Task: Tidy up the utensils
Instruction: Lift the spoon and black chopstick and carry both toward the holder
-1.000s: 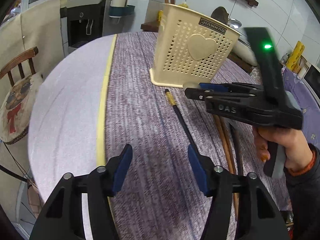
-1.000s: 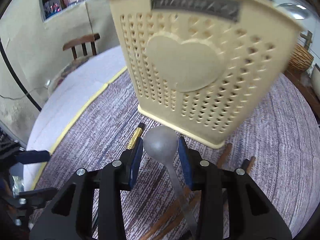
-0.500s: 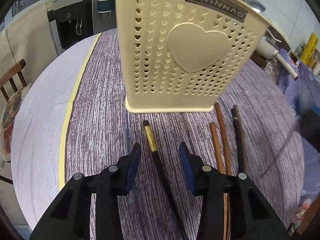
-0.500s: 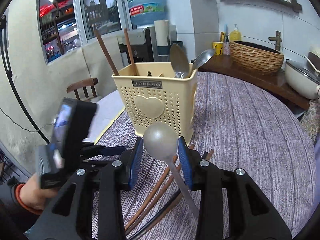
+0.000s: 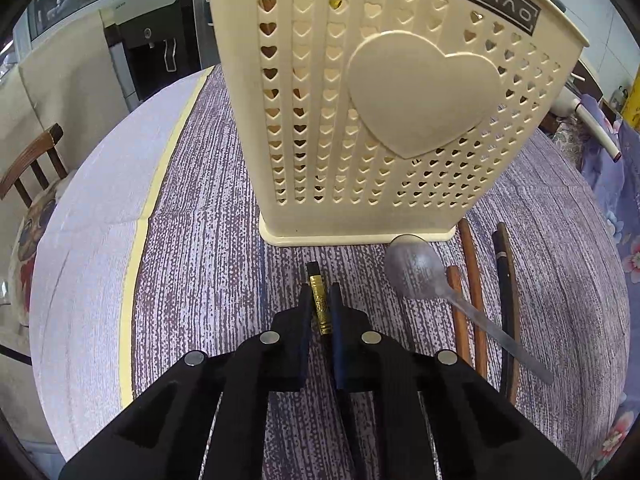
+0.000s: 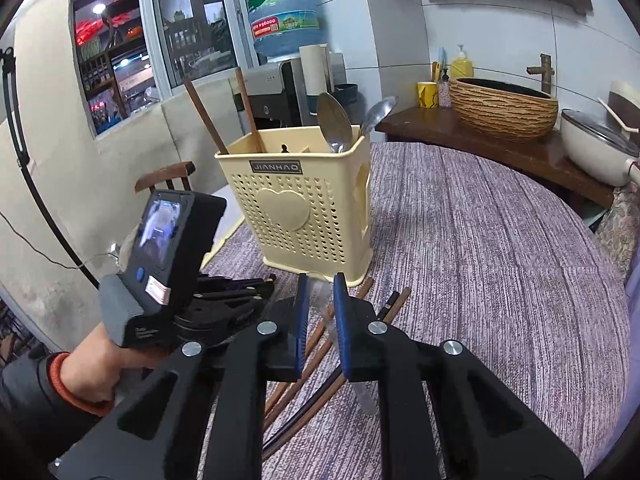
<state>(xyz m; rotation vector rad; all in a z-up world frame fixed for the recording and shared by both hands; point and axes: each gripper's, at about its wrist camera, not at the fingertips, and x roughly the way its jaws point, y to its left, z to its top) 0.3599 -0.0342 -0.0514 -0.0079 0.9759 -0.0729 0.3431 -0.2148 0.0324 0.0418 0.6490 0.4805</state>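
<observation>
The left tool (image 5: 320, 308) is down at the tabletop (image 5: 208, 280), its two fingers drawn in narrow around the gold band of a black chopstick (image 5: 318, 300) that lies on the purple striped cloth (image 5: 540, 240), pointing toward the cream holder (image 5: 384, 100). The pads sit against the gold band on both sides, so the tool grips the chopstick near its top end, just short of the holder's base.

Beside it to the right, a metal spoon (image 5: 420, 272) lies bowl-up on the cloth, its bowl nearly touching the holder's foot and its handle running back across two brown chopsticks (image 5: 470, 272). A darker chopstick (image 5: 505, 292) lies just beyond them, roughly parallel.

The right tool (image 6: 320, 300) hovers higher and further back, fingers close together with a slim gap. Something pale and blurred shows in that gap and below the right finger, possibly the spoon's handle, but I cannot tell whether the pads actually pinch it. From this view the holder stands upright on the cloth with two brown chopsticks leaning in its left compartment and two spoons (image 6: 336, 124) standing in the right one. The person's left hand (image 6: 96, 368) grips the left tool's handle at the lower left. A woven basket (image 6: 500, 108) and a pot (image 6: 596, 148) sit on the dark counter behind.
</observation>
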